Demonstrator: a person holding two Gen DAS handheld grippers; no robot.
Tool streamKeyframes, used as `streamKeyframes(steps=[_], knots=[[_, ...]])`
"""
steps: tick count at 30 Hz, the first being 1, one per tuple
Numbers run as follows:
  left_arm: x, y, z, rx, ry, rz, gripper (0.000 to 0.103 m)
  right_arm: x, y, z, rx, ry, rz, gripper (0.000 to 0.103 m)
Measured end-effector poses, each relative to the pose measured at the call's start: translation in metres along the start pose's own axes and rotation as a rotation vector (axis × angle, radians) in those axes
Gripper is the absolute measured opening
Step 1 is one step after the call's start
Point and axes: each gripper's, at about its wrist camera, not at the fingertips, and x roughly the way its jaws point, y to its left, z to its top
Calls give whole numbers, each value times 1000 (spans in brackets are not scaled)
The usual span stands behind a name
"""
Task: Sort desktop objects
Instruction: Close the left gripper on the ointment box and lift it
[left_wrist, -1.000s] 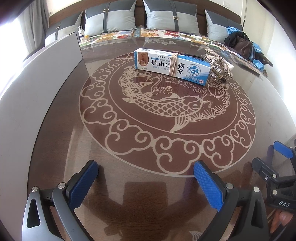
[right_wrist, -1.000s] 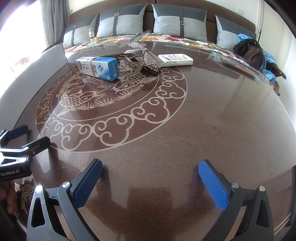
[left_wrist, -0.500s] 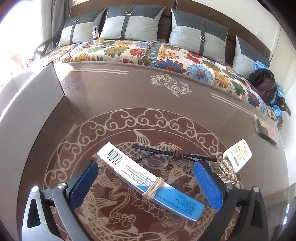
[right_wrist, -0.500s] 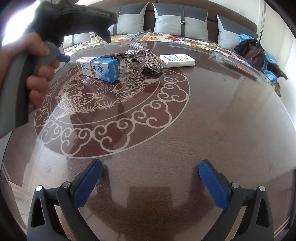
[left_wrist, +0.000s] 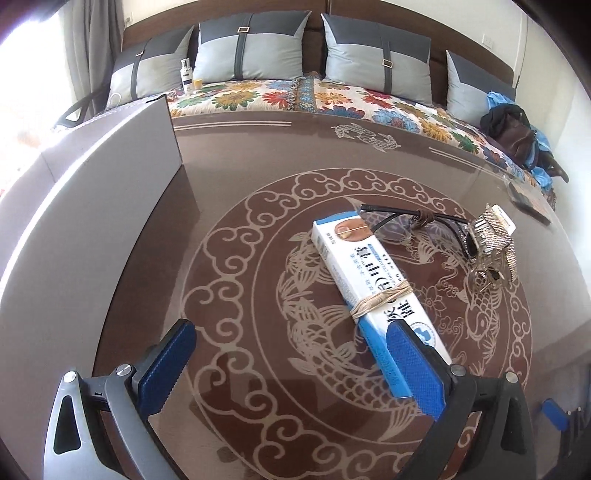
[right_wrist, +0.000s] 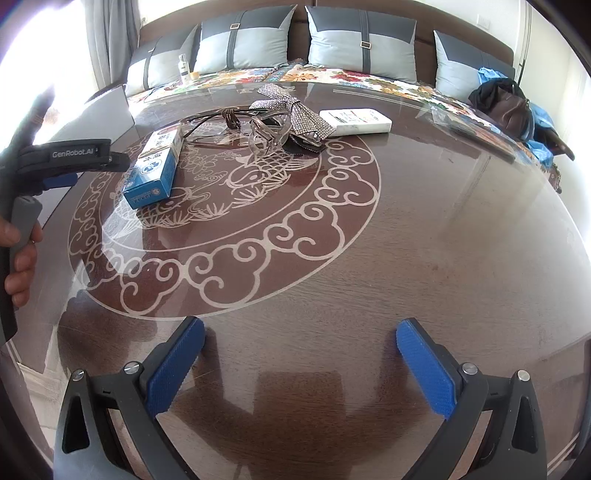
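Observation:
A blue-and-white carton (left_wrist: 373, 288) bound with a rubber band lies on the round patterned table (left_wrist: 229, 206). My left gripper (left_wrist: 291, 369) is open just above the table, and its right fingertip (left_wrist: 410, 354) overlaps the carton's near end. Black glasses (left_wrist: 406, 221) and a sparkly hair bow (left_wrist: 493, 236) lie beyond the carton. From the right wrist I see the carton (right_wrist: 155, 166), the glasses (right_wrist: 210, 122), a clear claw clip (right_wrist: 269, 134), the bow (right_wrist: 299, 110) and a white box (right_wrist: 356, 120). My right gripper (right_wrist: 299, 365) is open and empty, over bare table near the front edge.
A grey panel (left_wrist: 110, 177) stands along the table's left side. Behind the table is a bed with a floral cover (left_wrist: 295, 96), pillows and a small bottle (left_wrist: 187, 75). A dark bag (left_wrist: 513, 129) sits at the far right. A hand (right_wrist: 18, 258) holds the left gripper (right_wrist: 74, 158).
My left gripper swung out over the table, then dropped lower and drew back, so the carton now lies by its right finger. The right gripper has barely moved.

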Motion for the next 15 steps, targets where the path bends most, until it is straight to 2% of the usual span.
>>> streamKeyframes(steps=[2,5,6,8,10,13,15], knots=[[1,-14,6,13,-5,-28,103,0,0,0,0,0,0,103],[21,-32,12,13,45,2,103,0,0,0,0,0,0,103],[29,-35,12,1,62,24,103,0,0,0,0,0,0,103],[37,-32,11,-65,47,-13,103,0,0,0,0,0,0,103],[48,-32,10,-101,85,9,103,0,0,0,0,0,0,103],[53,-47,5,-14,60,85,103,0,0,0,0,0,0,103],[53,-48,5,-8,49,69,103,0,0,0,0,1,1,103]])
